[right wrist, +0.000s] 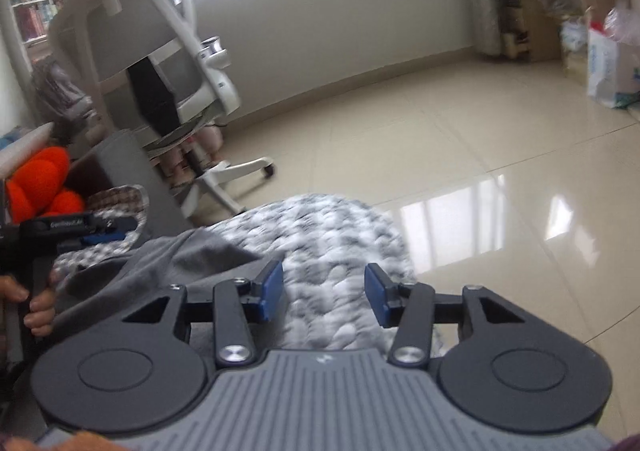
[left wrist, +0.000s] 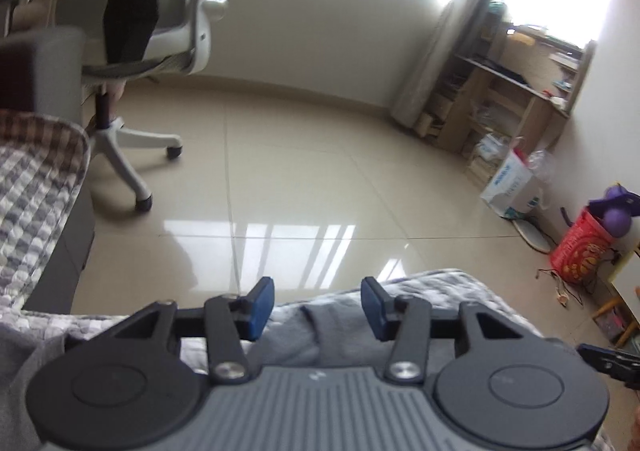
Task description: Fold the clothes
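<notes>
A glossy tiled floor (left wrist: pixel 320 171) fills the centre of both views, window light mirrored in its lower middle. A white-framed office chair (left wrist: pixel 160 23) stands at upper left in each picture, and wooden shelves (left wrist: pixel 500 91) crowd the upper right, all well apart from the work.

The work surface is a bed with a grey-and-white checked quilt (right wrist: pixel 332 243), which runs from lower centre in the right wrist view and along the left edge in the left wrist view. On it lies the grey garment (right wrist: pixel 160 263), spread left of centre in the right view and bunched directly beneath the fingers at lower centre in the left view; it appears laid on the quilt so it can be flattened and folded.

The left gripper (left wrist: pixel 318 305) hangs over that cloth with its blue pads parted and nothing pinched between them. The right gripper (right wrist: pixel 324 293) is likewise released, its pads apart over bare quilt just right of the garment's edge, probably poised for a fresh hold.

Only the right view shows the left tool from outside, gripped by a hand (right wrist: pixel 36 307) at far left, and an orange plush toy (right wrist: pixel 38 179) above it. Only the left view shows a red bag (left wrist: pixel 578 247) at far right.
</notes>
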The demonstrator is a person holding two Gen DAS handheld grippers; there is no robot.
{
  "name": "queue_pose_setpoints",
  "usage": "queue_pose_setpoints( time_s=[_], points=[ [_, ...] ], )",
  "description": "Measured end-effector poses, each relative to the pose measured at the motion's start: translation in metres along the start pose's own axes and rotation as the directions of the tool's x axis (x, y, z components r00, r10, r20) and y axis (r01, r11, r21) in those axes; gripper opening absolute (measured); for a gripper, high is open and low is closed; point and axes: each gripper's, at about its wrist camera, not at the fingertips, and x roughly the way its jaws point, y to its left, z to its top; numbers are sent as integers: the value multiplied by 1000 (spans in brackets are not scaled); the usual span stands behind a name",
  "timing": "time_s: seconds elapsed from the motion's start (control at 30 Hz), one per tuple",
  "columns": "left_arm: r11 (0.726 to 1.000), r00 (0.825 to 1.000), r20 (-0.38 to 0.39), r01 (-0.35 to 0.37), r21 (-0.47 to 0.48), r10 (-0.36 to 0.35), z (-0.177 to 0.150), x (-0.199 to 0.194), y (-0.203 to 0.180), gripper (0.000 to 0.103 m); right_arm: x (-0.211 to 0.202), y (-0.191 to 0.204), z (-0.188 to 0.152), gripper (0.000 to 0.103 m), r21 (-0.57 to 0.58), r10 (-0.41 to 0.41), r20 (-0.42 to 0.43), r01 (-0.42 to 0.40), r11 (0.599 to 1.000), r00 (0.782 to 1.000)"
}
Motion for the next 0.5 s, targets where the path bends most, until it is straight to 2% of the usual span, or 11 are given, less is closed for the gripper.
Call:
queue_pose_setpoints(
  time_s=[0.17, 0.33, 0.5],
  points=[
    [997, 997, -46, 68, 47, -66, -6, -9, -31, 50, 0, 5, -1, 49, 39, 37, 3, -37, 999, 999],
    [992, 992, -89, 97, 84, -89, -18, -12, -57, 50, -4, 0, 0, 49, 82, 66, 22, -68, 994, 998],
    [977, 981, -123, 165, 136, -148, -28, -20, -92, 50, -6, -12, 1, 49, 146, 66, 55, -73, 987, 996]
  ],
)
